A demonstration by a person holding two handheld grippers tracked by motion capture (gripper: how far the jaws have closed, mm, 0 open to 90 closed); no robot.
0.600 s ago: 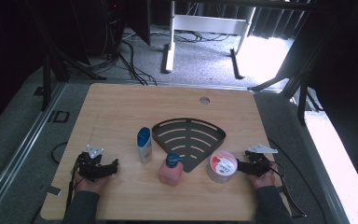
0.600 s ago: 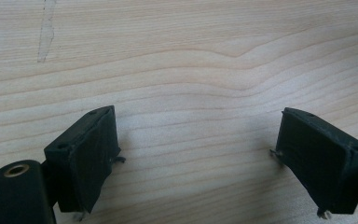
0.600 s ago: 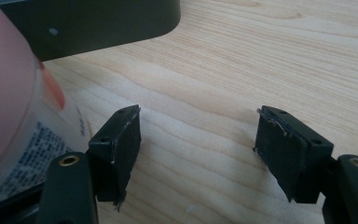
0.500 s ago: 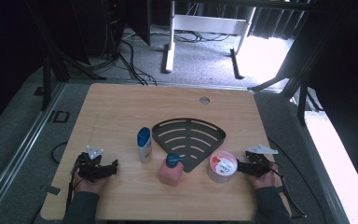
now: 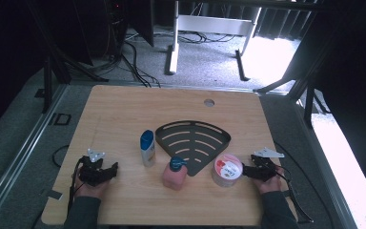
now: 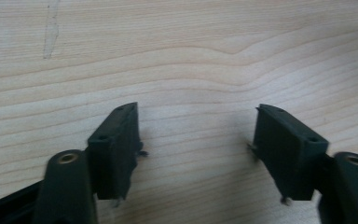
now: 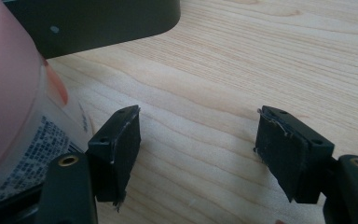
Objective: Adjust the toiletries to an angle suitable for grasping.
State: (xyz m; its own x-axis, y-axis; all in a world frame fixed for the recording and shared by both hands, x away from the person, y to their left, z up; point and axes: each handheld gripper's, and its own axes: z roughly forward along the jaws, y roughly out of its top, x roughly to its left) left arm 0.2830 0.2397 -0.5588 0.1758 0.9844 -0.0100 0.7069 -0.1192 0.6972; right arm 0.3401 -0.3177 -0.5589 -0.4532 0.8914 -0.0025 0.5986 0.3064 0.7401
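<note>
Bright glare washes in from upper right of the high view; surroundings dark, table (image 5: 124, 114) evenly lit. Gripper views soft, near edges blurred; tub (image 7: 9, 93) out of focus.

Lab or recording studio, bare wooden table (image 5: 124, 114) on grey carpet, metal rails (image 5: 26, 152) beside the table, cables (image 5: 133, 62) and a white stand (image 5: 205, 24) beyond it, dark surroundings.
</note>
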